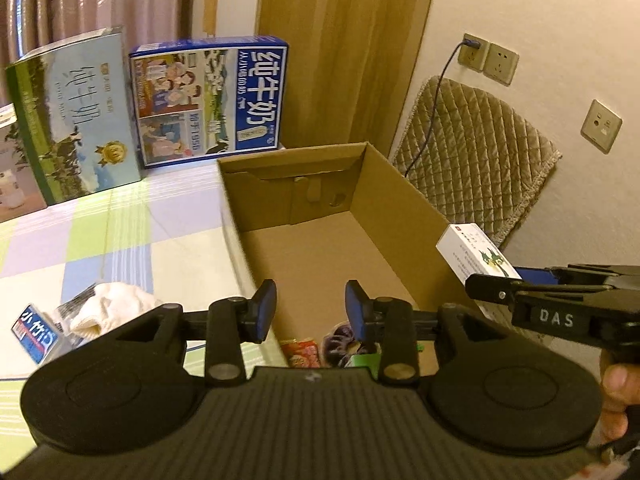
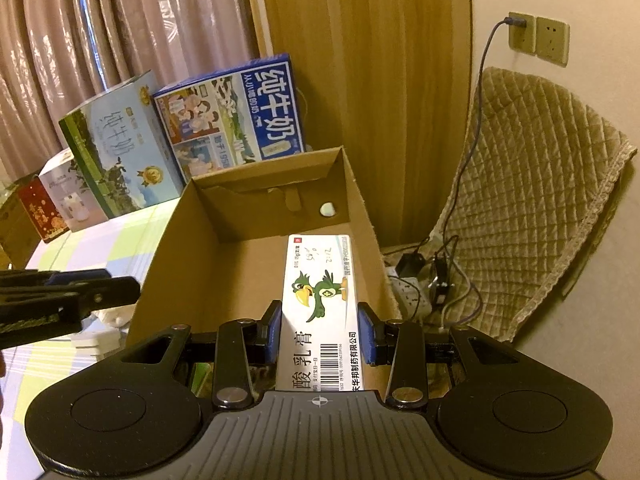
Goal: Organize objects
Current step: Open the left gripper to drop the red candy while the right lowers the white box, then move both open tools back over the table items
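Right tongs (image 2: 319, 336) grip ointment box (image 2: 320, 300) over carton (image 2: 168, 252); left tongs (image 1: 310, 308) apart, empty; snacks (image 1: 304, 354) only left view.

Warm, yellowish indoor light throughout, moderately dim, with no lamp in view. Strong fisheye bending in both views: door (image 2: 360, 100) and curtain (image 2: 100, 40) bowed near the upper edges, black vignette in the corners. Soft blur and compression smear along the left edge of the left wrist view, over the white cloth (image 1: 108, 308) and the tablecloth (image 1: 100, 232). Pale sheen on the curtain folds at upper left. Slight glare washing out the top of the white medicine box (image 2: 320, 292) in the right wrist view. Deep shade inside the cardboard box (image 1: 400, 200) at its far wall. Fine print mostly unreadable.
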`<action>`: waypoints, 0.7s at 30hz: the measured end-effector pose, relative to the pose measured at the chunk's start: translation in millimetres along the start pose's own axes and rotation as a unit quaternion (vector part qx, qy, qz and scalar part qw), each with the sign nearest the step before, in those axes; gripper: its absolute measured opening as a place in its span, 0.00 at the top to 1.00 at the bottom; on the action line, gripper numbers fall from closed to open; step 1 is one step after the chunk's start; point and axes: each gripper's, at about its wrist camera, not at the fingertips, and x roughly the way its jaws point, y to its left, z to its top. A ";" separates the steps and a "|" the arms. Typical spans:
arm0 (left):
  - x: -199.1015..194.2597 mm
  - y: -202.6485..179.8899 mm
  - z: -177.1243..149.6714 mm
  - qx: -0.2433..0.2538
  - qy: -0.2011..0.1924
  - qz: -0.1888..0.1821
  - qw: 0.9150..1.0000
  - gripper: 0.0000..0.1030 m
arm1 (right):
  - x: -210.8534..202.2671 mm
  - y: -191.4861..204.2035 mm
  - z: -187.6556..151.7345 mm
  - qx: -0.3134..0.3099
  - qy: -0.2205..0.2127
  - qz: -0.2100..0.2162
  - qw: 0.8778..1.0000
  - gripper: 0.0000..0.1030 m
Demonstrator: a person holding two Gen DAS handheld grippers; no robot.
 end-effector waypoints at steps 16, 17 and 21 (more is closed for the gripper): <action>-42.3 35.8 -28.7 -0.030 -0.002 0.033 0.999 0.56 | -22.4 8.8 -0.8 0.025 -0.016 0.035 0.999 0.52; -47.6 37.3 -31.9 -0.032 -0.001 0.034 0.999 0.55 | -27.6 11.8 -3.1 0.024 -0.016 0.036 0.999 0.50; -71.3 43.7 -43.4 -0.042 -0.006 0.042 0.998 0.50 | -50.1 29.6 -13.8 0.013 -0.020 0.041 0.999 0.44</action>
